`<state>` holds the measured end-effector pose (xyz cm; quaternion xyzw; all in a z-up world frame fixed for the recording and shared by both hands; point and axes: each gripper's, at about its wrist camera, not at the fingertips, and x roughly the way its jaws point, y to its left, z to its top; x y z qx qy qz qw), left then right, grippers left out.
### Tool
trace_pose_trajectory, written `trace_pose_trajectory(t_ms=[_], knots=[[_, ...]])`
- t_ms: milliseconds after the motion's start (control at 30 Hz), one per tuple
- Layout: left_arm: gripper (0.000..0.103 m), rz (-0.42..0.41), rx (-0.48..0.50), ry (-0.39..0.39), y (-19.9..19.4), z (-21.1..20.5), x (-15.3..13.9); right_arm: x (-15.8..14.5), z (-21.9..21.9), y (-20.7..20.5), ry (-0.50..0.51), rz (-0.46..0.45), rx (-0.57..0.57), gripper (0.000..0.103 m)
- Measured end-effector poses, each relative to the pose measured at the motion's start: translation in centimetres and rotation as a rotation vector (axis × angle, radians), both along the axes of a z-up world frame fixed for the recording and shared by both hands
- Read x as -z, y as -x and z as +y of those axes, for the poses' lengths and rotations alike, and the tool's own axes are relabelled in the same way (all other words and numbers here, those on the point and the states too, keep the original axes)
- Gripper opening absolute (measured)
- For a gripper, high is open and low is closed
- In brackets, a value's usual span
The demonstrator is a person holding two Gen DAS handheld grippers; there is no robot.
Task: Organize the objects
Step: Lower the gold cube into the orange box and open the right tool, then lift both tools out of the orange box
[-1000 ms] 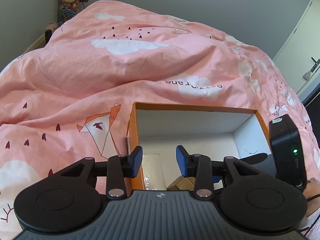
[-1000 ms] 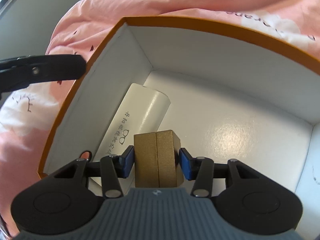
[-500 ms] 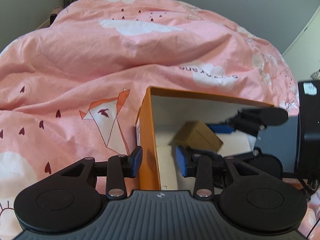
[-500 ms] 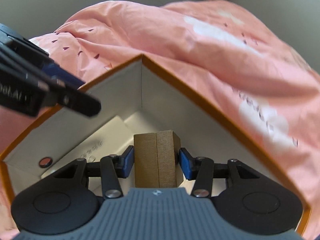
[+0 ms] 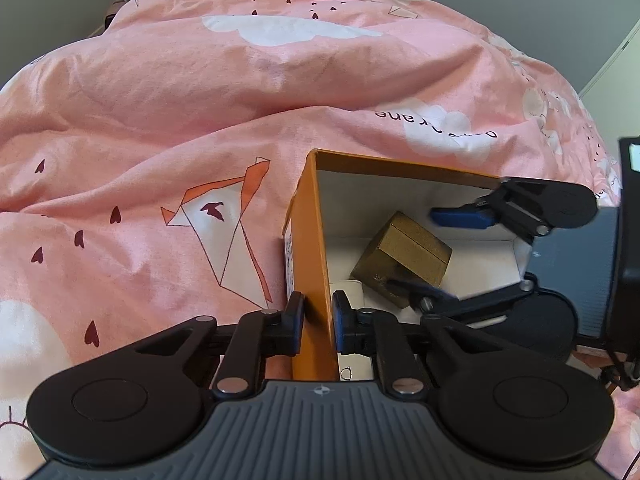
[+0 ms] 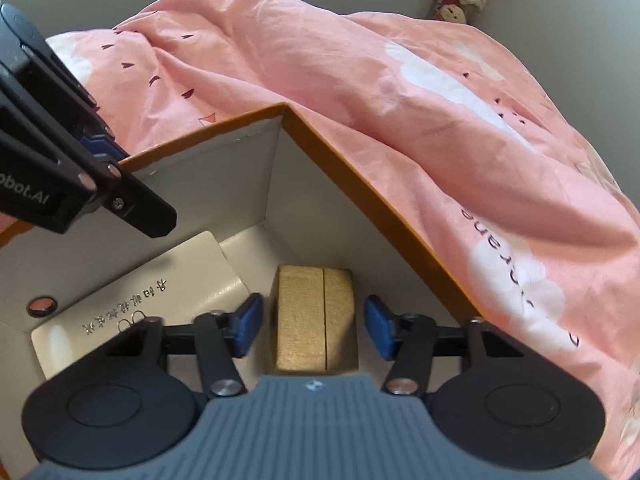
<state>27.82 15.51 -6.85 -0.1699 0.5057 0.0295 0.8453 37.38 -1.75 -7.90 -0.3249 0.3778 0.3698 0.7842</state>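
The small gold cardboard box [image 6: 316, 320], seamed down its middle, is sitting inside the orange-rimmed white carton [image 6: 360, 192], between the spread blue pads of the right gripper [image 6: 314, 326], which are clear of both its sides. The left gripper [image 5: 318, 326] is pinching the carton's orange wall [image 5: 314, 264]. A cream printed case [image 6: 132, 300] is lying partly hidden beneath the tools. A rumpled pink duvet [image 5: 200, 128] is filling the grey-walled room.
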Motion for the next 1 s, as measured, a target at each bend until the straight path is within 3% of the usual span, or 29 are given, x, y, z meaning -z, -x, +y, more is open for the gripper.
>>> trace_pose_trajectory(t_ms=[33, 67, 200, 300, 367, 533, 633, 1000], knots=[[0.017, 0.0, -0.001, 0.002, 0.0, 0.0, 0.0, -0.1, -0.3, 0.1, -0.001, -0.001, 0.014, 0.076], [0.017, -0.001, -0.001, 0.001, 0.0, 0.0, 0.0, -0.3, -0.6, 0.3, -0.004, -0.004, 0.029, 0.077], [0.017, -0.002, -0.005, 0.003, 0.0, 0.0, 0.1, -0.5, -1.9, 0.6, 0.007, 0.024, 0.118, 0.073], [0.017, -0.002, -0.004, 0.001, 0.1, 0.0, 0.0, -0.1, -2.7, 0.6, 0.011, 0.073, 0.163, 0.053], [0.017, -0.001, -0.004, -0.001, 0.1, 0.0, 0.1, 0.2, -3.0, 0.6, -0.005, 0.117, 0.165, 0.031], [0.017, 0.002, 0.003, -0.009, 0.1, -0.1, 0.1, 0.6, -2.7, 1.3, 0.016, 0.057, 0.114, 0.011], [0.017, 0.006, 0.004, -0.007, 0.0, -0.1, 0.1, 1.1, -2.2, 1.5, 0.052, -0.008, 0.076, 0.008], [0.017, 0.005, 0.005, -0.009, 0.0, -0.1, 0.1, 0.9, 1.0, 1.6, -0.012, 0.004, -0.012, 0.0]])
